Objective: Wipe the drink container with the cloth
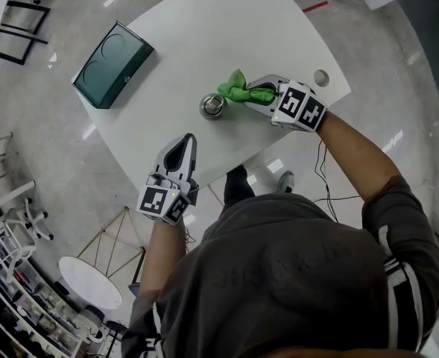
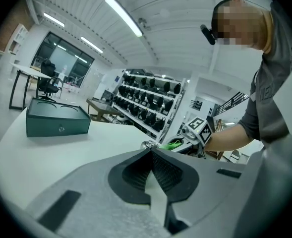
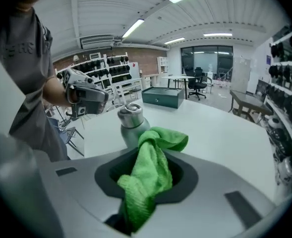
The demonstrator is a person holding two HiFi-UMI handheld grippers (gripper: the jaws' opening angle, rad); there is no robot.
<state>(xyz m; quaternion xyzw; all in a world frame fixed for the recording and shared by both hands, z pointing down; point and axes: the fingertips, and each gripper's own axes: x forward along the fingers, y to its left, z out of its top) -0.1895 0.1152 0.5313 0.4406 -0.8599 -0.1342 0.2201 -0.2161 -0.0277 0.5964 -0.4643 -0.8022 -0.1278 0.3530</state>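
Note:
A steel drink bottle stands upright near the middle of the white table. My right gripper is shut on a green cloth, whose free end rests against the bottle's right side. In the right gripper view the cloth bunches between the jaws and drapes over the bottle just ahead. My left gripper hovers at the table's near edge, shut with nothing in it, well short of the bottle. From the left gripper view the bottle's cap peeks over the closed jaws.
A dark green box sits at the table's far left corner, also seen as the box in the left gripper view. A round cable hole lies at the table's right edge. Shelving racks and chairs stand beyond the table.

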